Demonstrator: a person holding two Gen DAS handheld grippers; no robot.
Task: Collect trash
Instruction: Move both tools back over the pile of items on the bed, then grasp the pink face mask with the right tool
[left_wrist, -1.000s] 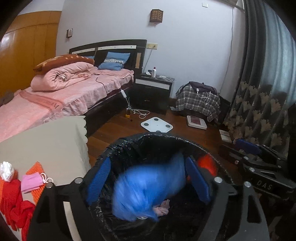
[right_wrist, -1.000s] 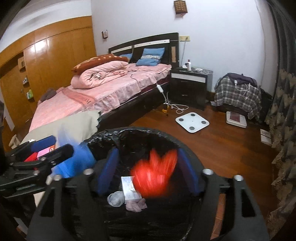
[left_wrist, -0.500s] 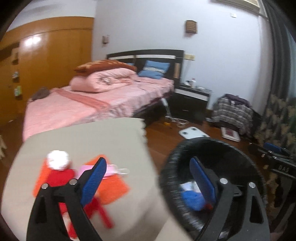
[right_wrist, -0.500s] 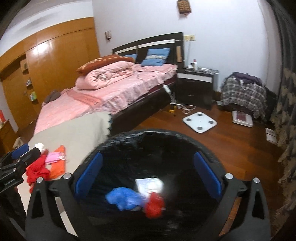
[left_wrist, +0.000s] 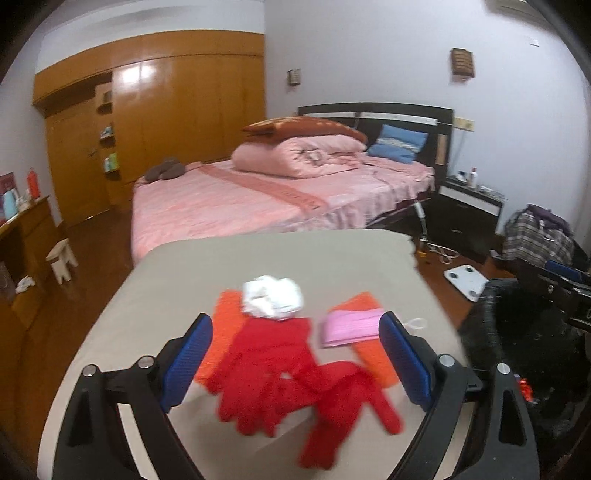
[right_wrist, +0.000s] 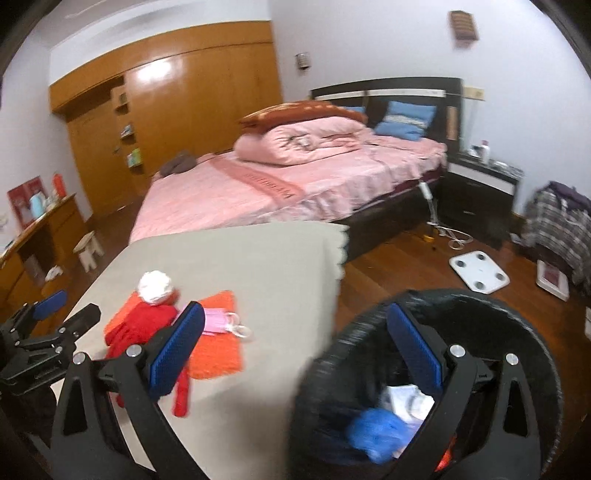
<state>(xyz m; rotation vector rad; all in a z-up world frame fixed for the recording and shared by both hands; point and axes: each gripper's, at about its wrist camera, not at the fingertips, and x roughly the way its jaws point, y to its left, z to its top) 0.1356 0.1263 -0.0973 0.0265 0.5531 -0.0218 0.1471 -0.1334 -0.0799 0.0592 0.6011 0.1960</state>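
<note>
Gaping wide, left claw (left_wrist: 295, 360) holds nothing

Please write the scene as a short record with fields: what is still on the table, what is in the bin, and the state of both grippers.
surface: table with grey cloth
on table: red gloves, white crumpled paper, pink face mask, orange cloths
bin: black-lined trash bin, on the floor right of the table
in bin: blue crumpled item, white paper
left gripper: open, empty, above the red gloves
right gripper: open, empty, between the table edge and the bin
</note>
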